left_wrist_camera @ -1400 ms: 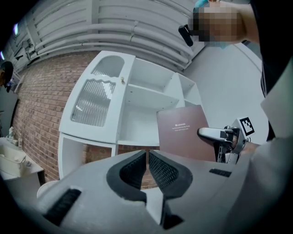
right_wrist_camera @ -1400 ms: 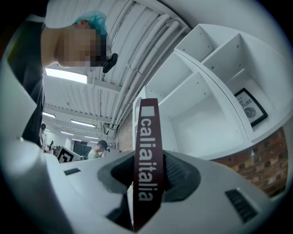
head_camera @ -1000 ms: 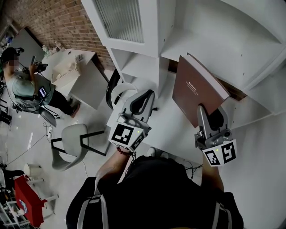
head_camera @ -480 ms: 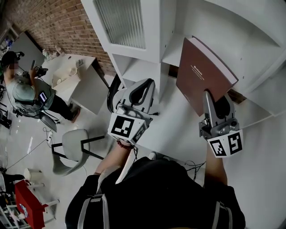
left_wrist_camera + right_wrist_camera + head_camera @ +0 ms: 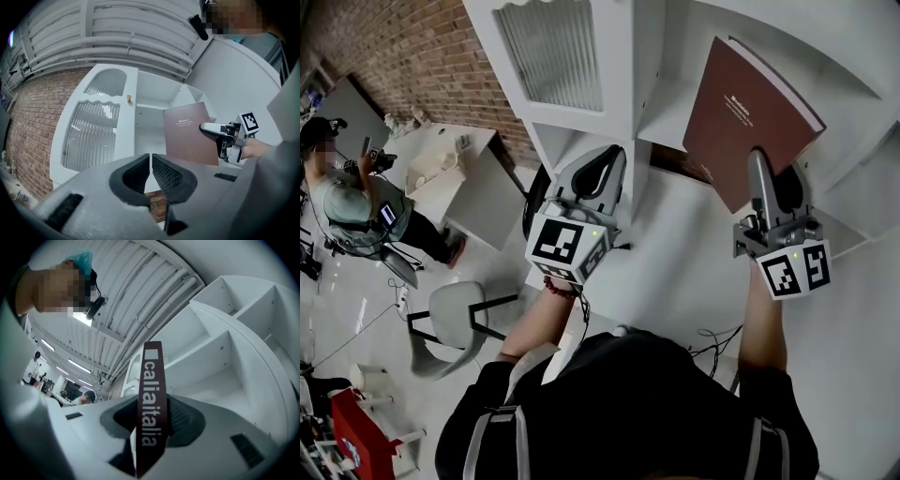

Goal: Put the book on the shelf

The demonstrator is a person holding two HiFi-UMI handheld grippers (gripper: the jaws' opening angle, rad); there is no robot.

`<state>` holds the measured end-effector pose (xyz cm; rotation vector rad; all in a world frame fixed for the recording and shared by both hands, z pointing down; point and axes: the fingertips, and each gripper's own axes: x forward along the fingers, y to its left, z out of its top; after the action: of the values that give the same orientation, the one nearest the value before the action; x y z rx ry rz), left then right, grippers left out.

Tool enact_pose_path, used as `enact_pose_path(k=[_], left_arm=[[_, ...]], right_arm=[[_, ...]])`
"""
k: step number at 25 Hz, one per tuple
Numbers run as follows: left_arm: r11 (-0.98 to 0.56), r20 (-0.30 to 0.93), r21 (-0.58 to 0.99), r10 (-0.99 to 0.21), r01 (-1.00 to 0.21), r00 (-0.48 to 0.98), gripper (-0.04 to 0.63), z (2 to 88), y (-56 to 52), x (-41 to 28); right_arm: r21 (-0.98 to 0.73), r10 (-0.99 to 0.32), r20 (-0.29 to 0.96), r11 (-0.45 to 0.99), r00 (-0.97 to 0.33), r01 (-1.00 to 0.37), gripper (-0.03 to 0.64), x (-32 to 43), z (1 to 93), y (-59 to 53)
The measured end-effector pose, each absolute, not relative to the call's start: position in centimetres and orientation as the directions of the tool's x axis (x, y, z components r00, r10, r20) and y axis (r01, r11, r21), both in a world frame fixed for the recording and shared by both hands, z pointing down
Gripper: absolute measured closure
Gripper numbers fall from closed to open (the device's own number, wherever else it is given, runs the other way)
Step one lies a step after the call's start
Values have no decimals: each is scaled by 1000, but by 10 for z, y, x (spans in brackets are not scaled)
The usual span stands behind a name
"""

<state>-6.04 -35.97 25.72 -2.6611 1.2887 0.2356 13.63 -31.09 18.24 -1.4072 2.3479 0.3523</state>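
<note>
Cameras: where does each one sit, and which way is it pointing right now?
Head view: on the person's head, facing steeply down; shows both forearms, torso, left claw, right claw.
Left gripper view: on the left claw, facing the cabinet past its shut, empty jaws.
Right gripper view: on the right claw, facing the shelf past jaws clamping the book.
Shared: head and left gripper views both show the book.

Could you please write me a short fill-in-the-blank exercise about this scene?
The right gripper is shut on a ____.
The left gripper is shut and holds ____.
The shelf is painted ____.
The wall beside it is made of ____.
Missing words: book; nothing; white; brick.
</note>
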Motion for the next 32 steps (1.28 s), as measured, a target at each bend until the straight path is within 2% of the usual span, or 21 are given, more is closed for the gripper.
enact_pose_path(k=[13, 32], left_arm=[[-564, -221, -101, -791, -820, 571, 563, 251, -376, -51], [-568, -222, -98, -788, -817, 575, 563, 245, -411, -45]], right_arm=[[96, -833, -421, 353, -359, -931, 468, 126, 181, -378], [105, -908, -352, 200, -225, -974, 468, 103, 195, -493]])
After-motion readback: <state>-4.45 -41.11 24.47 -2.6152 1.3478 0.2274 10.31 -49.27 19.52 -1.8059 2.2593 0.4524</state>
